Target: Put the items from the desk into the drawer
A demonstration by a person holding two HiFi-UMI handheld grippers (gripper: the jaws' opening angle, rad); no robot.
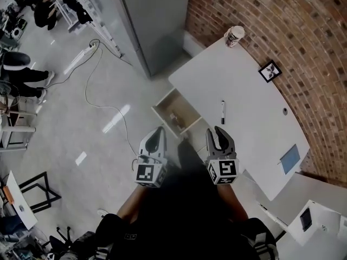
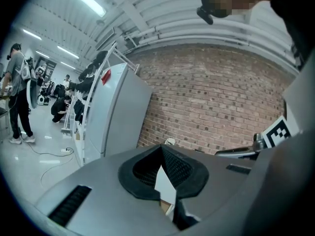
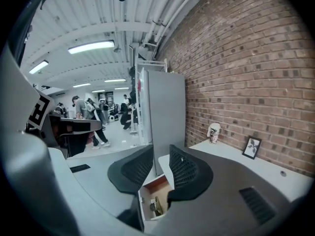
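A white desk [image 1: 241, 80] stands against the brick wall with its wooden drawer [image 1: 164, 99] pulled open at the near left corner. A small dark item [image 1: 174, 118] lies inside the drawer. On the desk lie a black marker [image 1: 222, 111], a paper cup [image 1: 235, 36], a small picture frame [image 1: 269, 71] and a blue card [image 1: 290, 158]. My left gripper [image 1: 159, 130] hangs shut and empty near the drawer's front. My right gripper [image 1: 215, 131] is open beside the drawer, nothing between its pads. In the right gripper view the drawer [image 3: 146, 196] shows through the gap of the right gripper [image 3: 161, 155].
A grey cabinet [image 1: 154, 20] stands left of the desk. A white cable [image 1: 95, 99] and a power strip [image 1: 81, 56] lie on the floor. People [image 1: 21, 75] are at the far left. Another white table [image 1: 317, 218] with a device stands at the lower right.
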